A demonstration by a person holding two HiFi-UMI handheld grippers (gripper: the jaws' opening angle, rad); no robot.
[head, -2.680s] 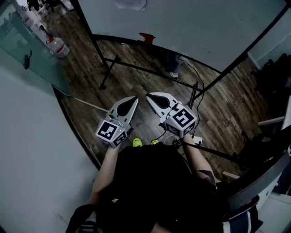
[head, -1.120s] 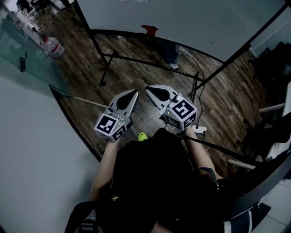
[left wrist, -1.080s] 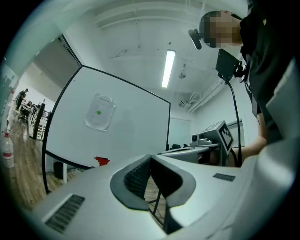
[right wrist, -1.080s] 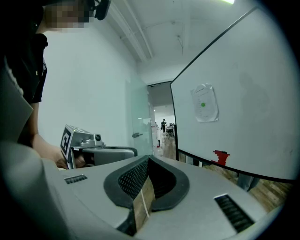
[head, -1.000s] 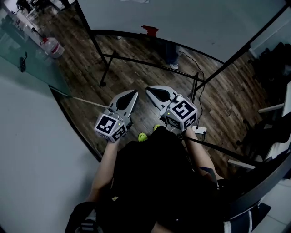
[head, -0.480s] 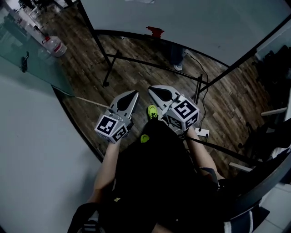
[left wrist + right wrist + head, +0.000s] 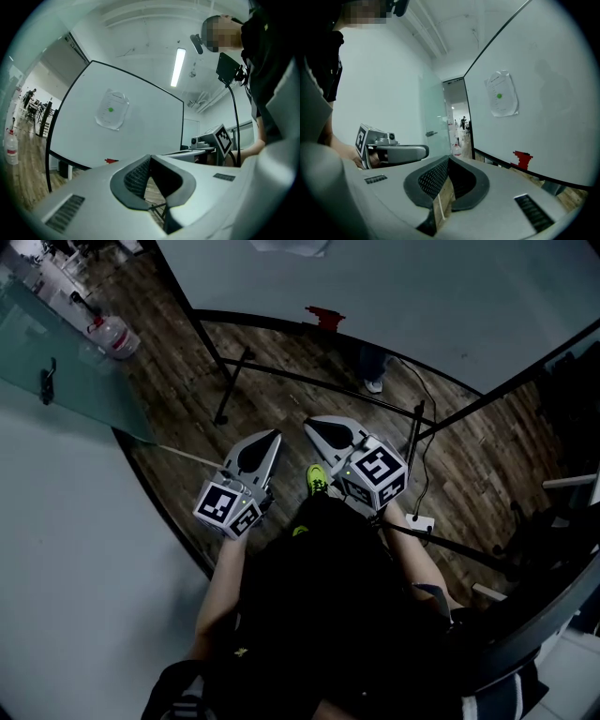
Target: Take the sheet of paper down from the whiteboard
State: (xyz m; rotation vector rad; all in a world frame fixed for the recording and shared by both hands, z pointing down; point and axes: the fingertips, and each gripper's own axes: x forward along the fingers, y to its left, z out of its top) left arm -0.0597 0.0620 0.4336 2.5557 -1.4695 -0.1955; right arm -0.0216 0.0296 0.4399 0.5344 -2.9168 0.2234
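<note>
The sheet of paper hangs on the whiteboard, pinned by a green magnet; the right gripper view shows the sheet and magnet too. In the head view only the paper's lower edge shows at the top. My left gripper and right gripper are held side by side in front of my body, pointing at the board and well short of it. Both are shut with nothing between the jaws.
A red object sits on the board's bottom rail. The stand's black legs and a cable cross the wooden floor. A glass partition and a water bottle stand left. My green shoe is below the grippers.
Both grippers have moved forward together toward the whiteboard as the person stepped ahead; a green shoe has come forward between them. The jaws stayed shut.
</note>
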